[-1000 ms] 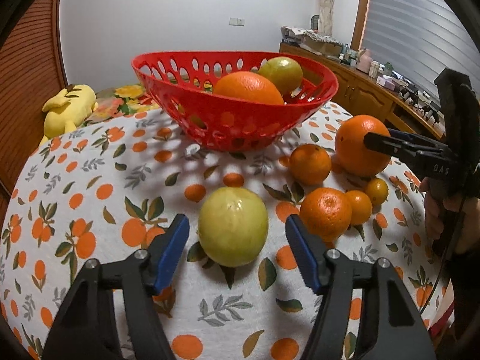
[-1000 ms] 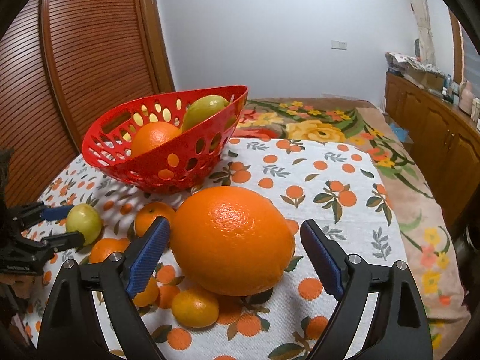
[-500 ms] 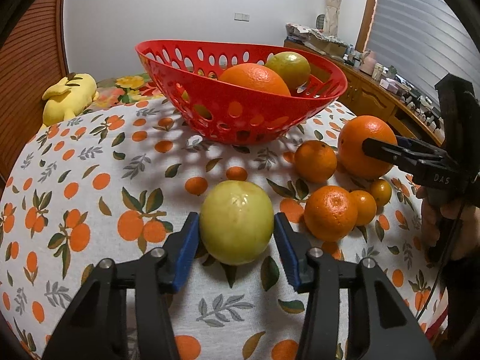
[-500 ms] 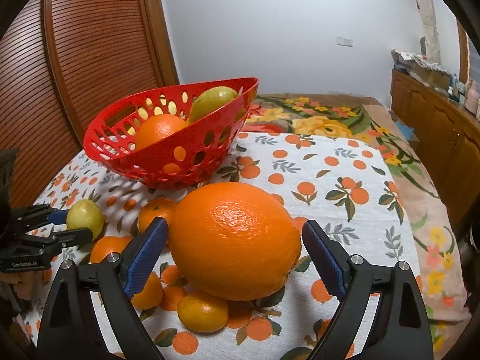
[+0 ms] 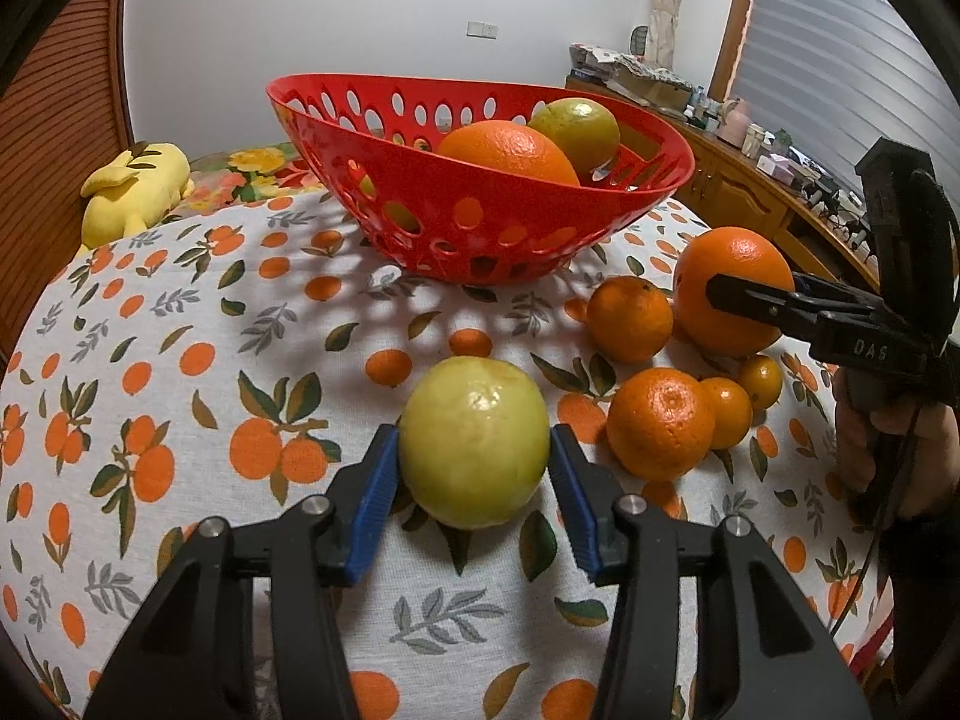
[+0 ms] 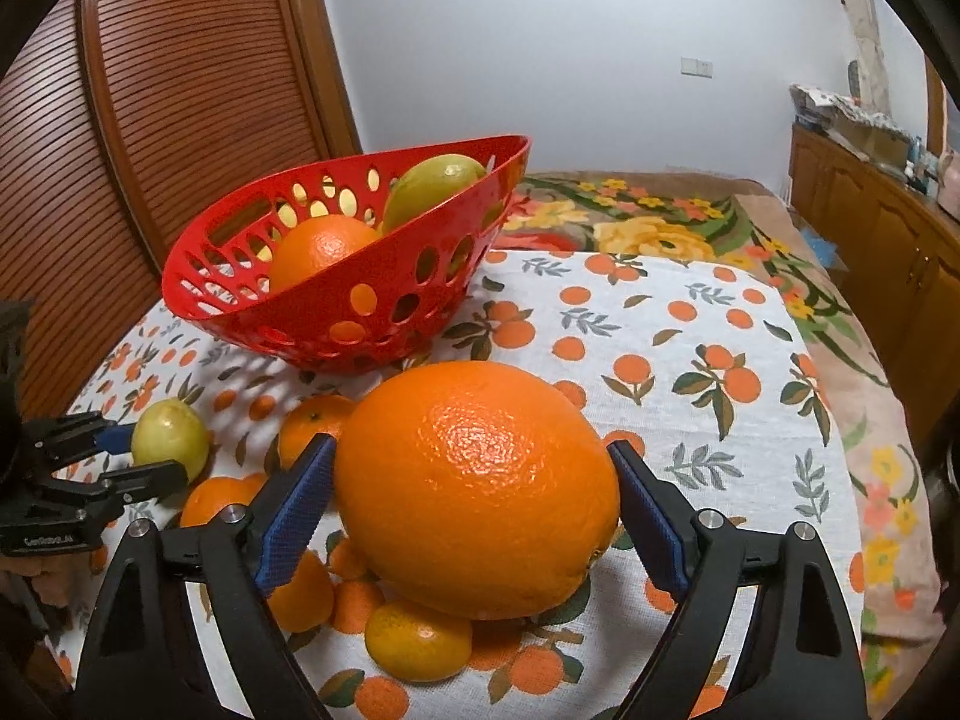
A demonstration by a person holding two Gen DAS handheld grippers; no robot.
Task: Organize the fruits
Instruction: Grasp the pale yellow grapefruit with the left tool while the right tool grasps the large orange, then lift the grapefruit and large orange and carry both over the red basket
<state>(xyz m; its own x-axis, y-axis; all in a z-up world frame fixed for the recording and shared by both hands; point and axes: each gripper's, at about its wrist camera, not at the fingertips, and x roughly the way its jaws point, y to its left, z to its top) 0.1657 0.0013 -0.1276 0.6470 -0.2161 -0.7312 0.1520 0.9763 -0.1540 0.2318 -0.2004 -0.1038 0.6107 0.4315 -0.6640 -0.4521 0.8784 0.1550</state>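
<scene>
Partway, by my judgement. Perforated red plastic basket (image 5: 480, 222) holds two fruits: one orange, one yellow-green.

Loose on the orange-print tablecloth (image 5: 180, 360): seven.

- Left gripper (image 5: 474, 480) has just closed, pinching the pale yellow-green round fruit (image 5: 474, 444).
- Right gripper (image 6: 474, 510) brackets the big orange (image 6: 480, 480); firm grip uncertain.
- Five small tangerines untouched.
</scene>
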